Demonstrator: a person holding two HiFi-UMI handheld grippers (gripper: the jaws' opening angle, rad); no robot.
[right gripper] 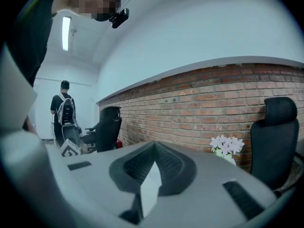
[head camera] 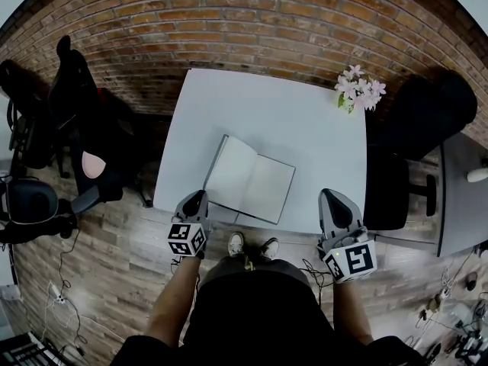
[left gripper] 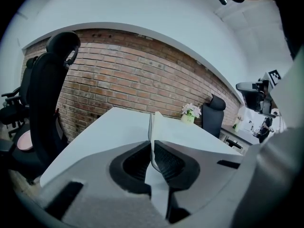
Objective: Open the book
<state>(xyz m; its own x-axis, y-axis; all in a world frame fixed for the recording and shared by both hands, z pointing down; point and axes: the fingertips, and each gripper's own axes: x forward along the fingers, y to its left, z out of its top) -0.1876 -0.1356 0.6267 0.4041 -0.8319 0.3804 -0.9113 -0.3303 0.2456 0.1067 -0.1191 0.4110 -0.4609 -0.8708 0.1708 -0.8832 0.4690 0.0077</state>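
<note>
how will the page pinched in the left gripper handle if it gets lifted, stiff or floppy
Probably floppy: the page pinched by the left gripper looks thin and curves near the grip. Likely light, but it could crease or tear if tugged, held only near its edge. The book lies open and flat, so it probably won't tip.

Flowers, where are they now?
In the head view the flowers stand at the far right corner of the table, near the brick wall and a black chair.
</note>
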